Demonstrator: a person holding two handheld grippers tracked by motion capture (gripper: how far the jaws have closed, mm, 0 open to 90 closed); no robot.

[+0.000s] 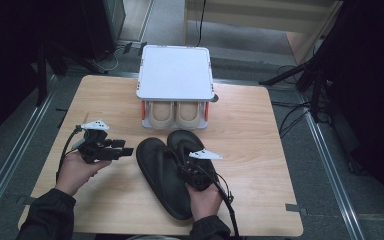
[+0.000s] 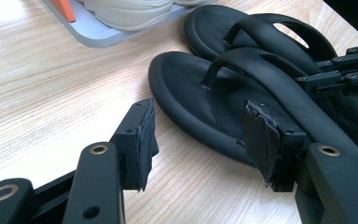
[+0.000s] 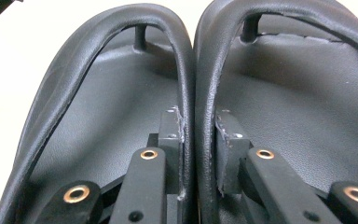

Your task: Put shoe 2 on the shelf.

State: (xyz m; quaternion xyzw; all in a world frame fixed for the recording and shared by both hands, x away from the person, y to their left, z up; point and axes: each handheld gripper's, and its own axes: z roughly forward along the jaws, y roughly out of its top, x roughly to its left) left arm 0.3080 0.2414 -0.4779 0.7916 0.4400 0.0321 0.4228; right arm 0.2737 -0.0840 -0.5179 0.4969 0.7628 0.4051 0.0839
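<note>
Right gripper view: my right tongs pinch both sandals' inner straps together; my left tongs gape apart, empty, above the desk.

Light wooden table, grey floor, dark surroundings

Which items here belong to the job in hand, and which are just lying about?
In the job: two black flip-flops, inner straps pinched together by the right gripper.
Lying about: white shoe rack, beige shoes, open left gripper.
</note>
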